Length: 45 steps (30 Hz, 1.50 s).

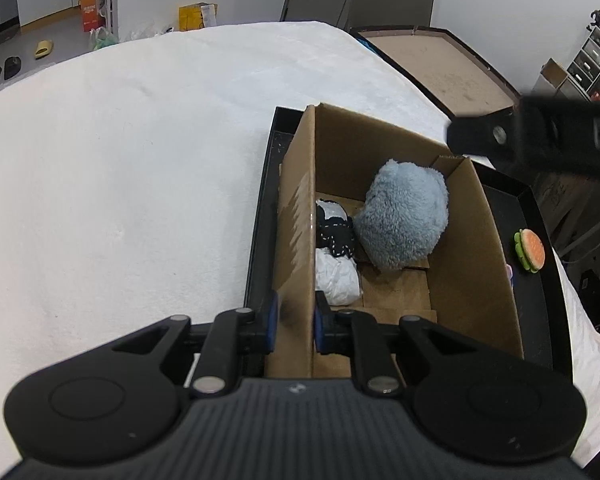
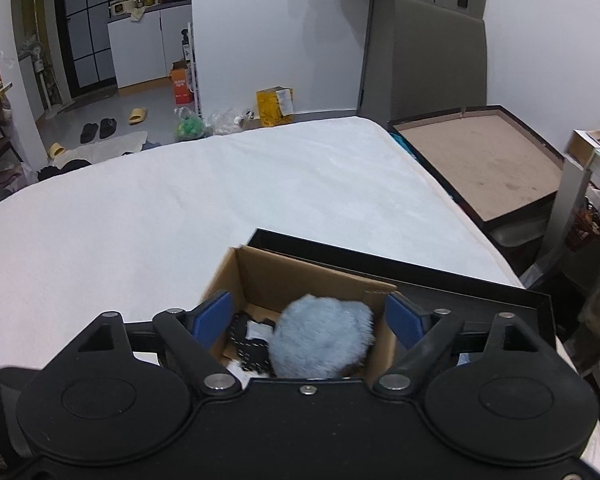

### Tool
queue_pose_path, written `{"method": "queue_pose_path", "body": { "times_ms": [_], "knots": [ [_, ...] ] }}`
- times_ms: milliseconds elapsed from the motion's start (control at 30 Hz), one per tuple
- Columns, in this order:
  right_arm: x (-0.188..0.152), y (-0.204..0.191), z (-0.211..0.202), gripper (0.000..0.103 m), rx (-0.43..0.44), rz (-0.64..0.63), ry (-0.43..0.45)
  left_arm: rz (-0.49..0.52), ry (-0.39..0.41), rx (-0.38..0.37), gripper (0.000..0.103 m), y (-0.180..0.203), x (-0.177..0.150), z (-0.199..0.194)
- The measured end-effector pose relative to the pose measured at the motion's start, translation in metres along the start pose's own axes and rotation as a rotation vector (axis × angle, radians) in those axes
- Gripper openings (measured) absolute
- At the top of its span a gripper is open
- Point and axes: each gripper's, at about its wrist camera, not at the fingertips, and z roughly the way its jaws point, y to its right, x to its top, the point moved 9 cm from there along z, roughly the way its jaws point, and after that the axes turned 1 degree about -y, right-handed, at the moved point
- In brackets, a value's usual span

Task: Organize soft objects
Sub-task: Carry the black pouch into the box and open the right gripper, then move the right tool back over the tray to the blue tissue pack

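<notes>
A cardboard box (image 1: pixel 472 240) stands in a black tray (image 1: pixel 260 216) on the white bed. Inside lie a fluffy blue plush (image 1: pixel 404 216), a black-and-white soft item (image 1: pixel 334 228) and a white soft item (image 1: pixel 338 280). My left gripper (image 1: pixel 295 320) is shut on the box's left wall (image 1: pixel 296 240) at its near end. My right gripper (image 2: pixel 308 316) is open and empty, hovering above the box (image 2: pixel 260 276) and the blue plush (image 2: pixel 320 340); it shows blurred in the left wrist view (image 1: pixel 540 140). A burger plush (image 1: pixel 530 250) lies in the tray right of the box.
The white bed cover (image 1: pixel 120 180) spreads left and behind. A brown board with a dark frame (image 2: pixel 480 160) lies off the bed's right side. Shelves (image 1: pixel 596 60) stand at far right. Bags, boxes and slippers sit on the floor beyond (image 2: pixel 140 116).
</notes>
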Motion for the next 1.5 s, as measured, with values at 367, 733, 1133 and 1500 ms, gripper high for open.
{"method": "queue_pose_path", "body": {
  "times_ms": [367, 733, 1133, 1500],
  "knots": [
    [-0.007, 0.037, -0.012, 0.088, -0.032, 0.014, 0.013, -0.005, 0.021, 0.016, 0.03, 0.001, 0.009, -0.01],
    [0.001, 0.08, -0.002, 0.095, -0.057, 0.137, -0.027, 0.011, 0.057, 0.04, 0.062, 0.013, 0.025, -0.014],
    [-0.048, 0.126, 0.033, 0.096, -0.047, 0.19, -0.103, 0.047, 0.055, 0.118, 0.064, 0.014, 0.026, -0.001],
    [-0.099, 0.144, 0.076, 0.096, -0.027, 0.268, -0.209, 0.114, 0.016, 0.183, 0.065, 0.033, 0.023, 0.018]
  ]
}}
